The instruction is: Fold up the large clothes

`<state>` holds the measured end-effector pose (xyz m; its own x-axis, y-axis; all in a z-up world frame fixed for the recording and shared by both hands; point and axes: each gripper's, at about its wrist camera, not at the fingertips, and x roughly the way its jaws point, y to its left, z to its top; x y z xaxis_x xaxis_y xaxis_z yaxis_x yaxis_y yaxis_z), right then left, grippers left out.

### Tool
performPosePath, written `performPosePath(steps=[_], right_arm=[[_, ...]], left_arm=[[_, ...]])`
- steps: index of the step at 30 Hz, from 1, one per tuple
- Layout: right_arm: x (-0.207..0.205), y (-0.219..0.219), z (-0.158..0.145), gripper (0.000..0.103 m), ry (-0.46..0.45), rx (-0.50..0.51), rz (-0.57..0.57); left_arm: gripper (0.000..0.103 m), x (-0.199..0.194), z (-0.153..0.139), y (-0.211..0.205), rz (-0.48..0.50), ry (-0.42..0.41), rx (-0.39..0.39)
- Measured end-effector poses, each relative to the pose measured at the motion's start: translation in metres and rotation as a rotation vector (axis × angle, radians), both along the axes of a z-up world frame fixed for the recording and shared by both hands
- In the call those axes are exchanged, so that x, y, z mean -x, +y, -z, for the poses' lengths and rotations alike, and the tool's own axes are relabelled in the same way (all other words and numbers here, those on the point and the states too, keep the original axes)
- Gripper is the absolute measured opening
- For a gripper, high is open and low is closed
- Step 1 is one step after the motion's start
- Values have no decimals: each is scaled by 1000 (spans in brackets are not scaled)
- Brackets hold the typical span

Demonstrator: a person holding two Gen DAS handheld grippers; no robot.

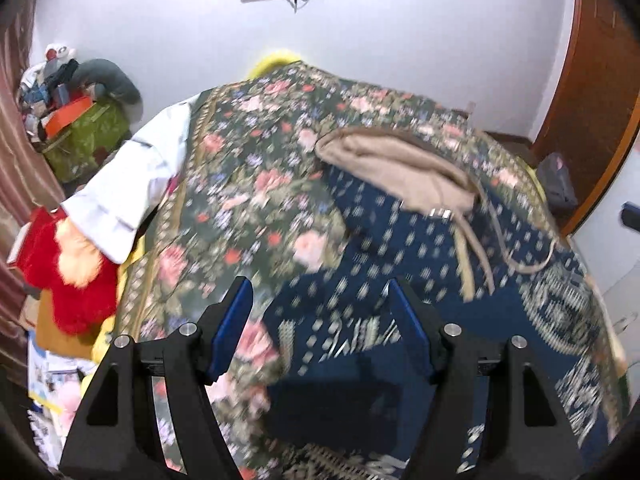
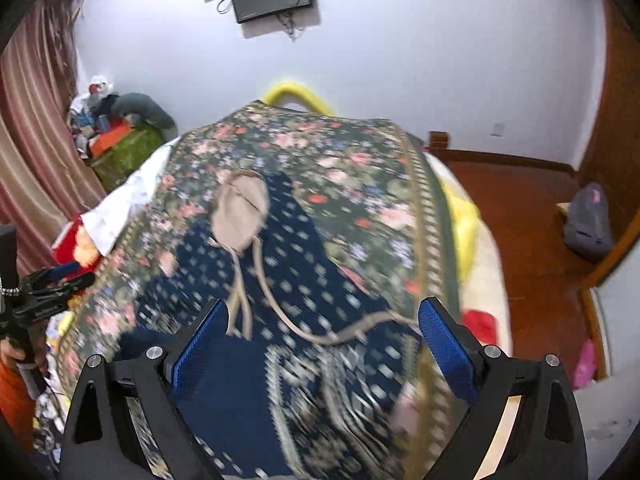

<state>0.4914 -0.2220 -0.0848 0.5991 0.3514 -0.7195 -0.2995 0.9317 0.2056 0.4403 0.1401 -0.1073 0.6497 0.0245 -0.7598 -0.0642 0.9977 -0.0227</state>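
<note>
My left claw point(image 1: 320, 300) and right claw point(image 2: 324, 324) both gape wide, holding nothing, above the navy patterned garment point(image 2: 304, 280) spread across the floral bedspread point(image 2: 360, 184), its beige hood point(image 2: 240, 216) toward the bed's far edge.

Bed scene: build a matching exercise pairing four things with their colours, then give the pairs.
Things:
1. hood
2. garment
3. bedspread
4. plush

Colours:
A. red
B. navy with pale dots
C. beige
D. dark green floral

Pairs: 1-C, 2-B, 3-D, 4-A
</note>
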Motion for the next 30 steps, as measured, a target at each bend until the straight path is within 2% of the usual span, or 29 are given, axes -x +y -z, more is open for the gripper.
performPosePath(steps=[4, 7, 12, 15, 20, 21, 22, 23, 25, 26, 27, 28, 30], right_arm=[[-38, 27, 10, 95, 58, -23, -17], [-71, 47, 30, 95, 132, -66, -28], [-113, 74, 66, 95, 220, -99, -19], [-134, 89, 86, 95, 277, -157, -13], [-160, 114, 109, 95, 282, -119, 6], [-165, 116, 115, 92, 288, -112, 10], [-170, 118, 121, 81, 295, -115, 19], [-175, 119, 129, 75, 310, -122, 40], [-176, 115, 134, 55, 293, -131, 74], [-175, 114, 134, 50, 278, -131, 74], [-173, 113, 133, 37, 267, -131, 64], [-169, 112, 132, 26, 255, -125, 45], [-162, 110, 127, 15, 226, -132, 14]], left_arm=[[73, -29, -4, -3, -3, -19, 28], [73, -55, 7, -5, -13, -3, 42], [73, -99, 39, -4, -16, 56, 112], [73, -121, 57, -6, -13, 78, 161], [73, -153, 90, -6, -30, 130, 228], [72, -157, 95, -5, -38, 136, 236], [71, -161, 101, -5, -47, 145, 245], [69, -164, 106, -4, -57, 148, 240], [57, -169, 112, -4, -76, 146, 206], [56, -170, 115, -2, -78, 142, 213], [46, -171, 115, -1, -76, 135, 229], [31, -170, 114, -1, -71, 128, 242], [9, -169, 109, -6, -43, 126, 248]])
